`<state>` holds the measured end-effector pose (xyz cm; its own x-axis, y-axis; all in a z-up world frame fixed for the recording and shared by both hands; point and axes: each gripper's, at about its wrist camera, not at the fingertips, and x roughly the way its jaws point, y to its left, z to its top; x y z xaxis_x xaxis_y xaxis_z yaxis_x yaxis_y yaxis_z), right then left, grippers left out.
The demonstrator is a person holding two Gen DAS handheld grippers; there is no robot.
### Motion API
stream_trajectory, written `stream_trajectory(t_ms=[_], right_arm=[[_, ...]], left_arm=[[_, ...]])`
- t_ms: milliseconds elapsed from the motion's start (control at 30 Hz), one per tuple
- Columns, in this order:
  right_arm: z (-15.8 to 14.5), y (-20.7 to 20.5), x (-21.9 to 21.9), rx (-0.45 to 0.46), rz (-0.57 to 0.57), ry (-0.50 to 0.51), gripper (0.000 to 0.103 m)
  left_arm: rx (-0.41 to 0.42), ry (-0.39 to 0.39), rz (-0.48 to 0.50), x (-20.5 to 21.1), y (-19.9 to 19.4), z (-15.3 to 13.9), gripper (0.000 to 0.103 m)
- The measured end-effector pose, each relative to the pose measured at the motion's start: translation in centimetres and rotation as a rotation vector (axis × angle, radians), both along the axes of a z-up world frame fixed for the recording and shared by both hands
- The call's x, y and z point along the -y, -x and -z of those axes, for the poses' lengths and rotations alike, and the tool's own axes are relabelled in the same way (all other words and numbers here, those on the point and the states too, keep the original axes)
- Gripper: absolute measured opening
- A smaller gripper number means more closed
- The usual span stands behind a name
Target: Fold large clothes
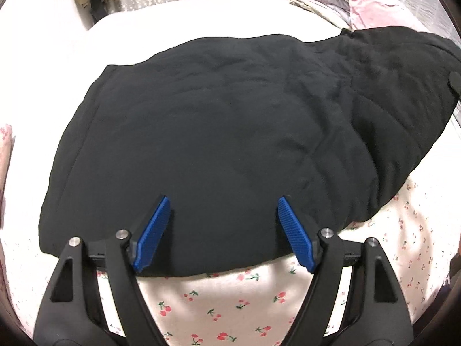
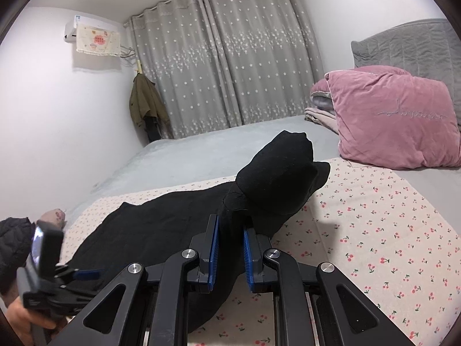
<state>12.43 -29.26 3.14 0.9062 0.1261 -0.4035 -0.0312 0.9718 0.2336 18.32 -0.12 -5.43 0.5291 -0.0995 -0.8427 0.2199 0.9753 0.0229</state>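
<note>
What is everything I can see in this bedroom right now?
black garment: one, black, spread on the cherry-print sheet, one end lifted
cherry-print sheet: one, cream with red cherries, on the bed
pink pillow: one, pink, at the bed's head
folded bedding: one stack, grey-pink, beside the pillow
curtains: one pair, grey with stars, far wall
olive jacket: one, hanging by the curtains
air conditioner: one, white, high on the wall
left gripper: one, blue pads, open above the garment
right gripper: one, closed on the garment
hand: one, holding the left gripper
</note>
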Motion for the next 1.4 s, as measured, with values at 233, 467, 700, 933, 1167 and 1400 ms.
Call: stream_trajectory(t_ms=[233,467,700,933,1167,1400], right_arm=[[-0.6,-0.2,-0.9,-0.007,0.022,-0.008,0.015],[-0.5,-0.9,-2.1,-0.019,0.053,0.057,0.015],[0.2,-1.9,-0.1,-0.06,0.121,0.018,0.015],[0.7,-3.1,0.8,-0.103,0.182,0.006,0.014],[-1.9,-4.3,-7.2,-0.049,0.156,0.32,0.013],[-5.5,0.1,-25.5,0.284,-0.138,0.764,0.002]], left_arm=[[0.027,-0.041,0.097,4.3,0.2,1.8,0.078],[0.018,0.0,0.113,2.4,0.0,1.3,0.078],[0.046,0.11,-0.101,-8.9,-1.1,-1.1,0.078],[0.026,0.147,-0.2,-16.9,-1.7,0.8,0.078],[0.007,0.37,-0.241,-23.0,-0.8,-0.3,0.078],[0.088,0.439,-0.379,-28.9,0.9,-1.5,0.078]])
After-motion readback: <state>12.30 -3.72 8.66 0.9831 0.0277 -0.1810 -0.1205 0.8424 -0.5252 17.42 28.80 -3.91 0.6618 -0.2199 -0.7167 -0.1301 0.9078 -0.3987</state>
